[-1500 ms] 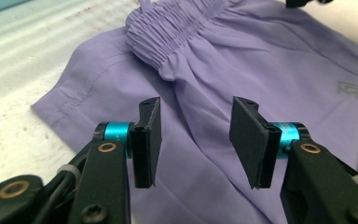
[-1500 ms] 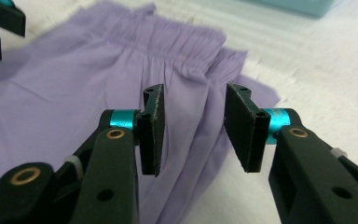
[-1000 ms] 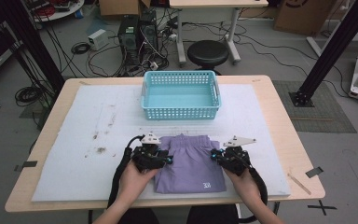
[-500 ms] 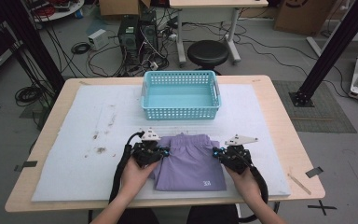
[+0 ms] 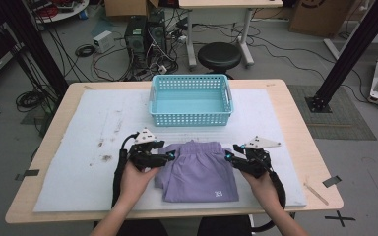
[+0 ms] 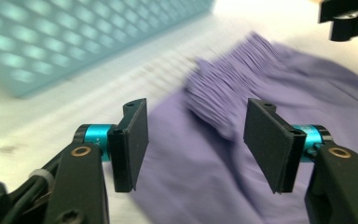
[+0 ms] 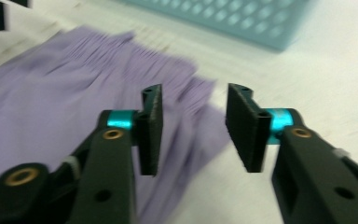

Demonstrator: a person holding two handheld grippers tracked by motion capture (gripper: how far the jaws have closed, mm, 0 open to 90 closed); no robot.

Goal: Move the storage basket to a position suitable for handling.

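A pale wooden table (image 5: 295, 128) covered by a white padded mat (image 5: 78, 147) is standing in a workshop. At the left, a person's left hand (image 5: 134, 181) is holding the left gripper (image 5: 166, 158), a black two-jaw tool with turquoise collars, just at the left edge of a folded pair of lilac cotton shorts (image 5: 200, 173). In the left gripper view (image 6: 193, 140) its jaws are standing spread, having just been opening; the gathered waistband of the shorts (image 6: 223, 163) is lying between the pads, which are not pressing on it.

The shorts are lying flat on the mat, in the middle of the near side of the table, waistband towards the far side. Just behind them, a little apart, a light blue perforated plastic basket (image 5: 191, 118) is sitting.

At the right, the right hand (image 5: 268, 184) is holding the right gripper (image 5: 230, 156) at the right edge of the shorts. In the right gripper view (image 7: 193, 133) its jaws have also just been opening and are standing apart over the waistband corner (image 7: 121, 84), gripping nothing.
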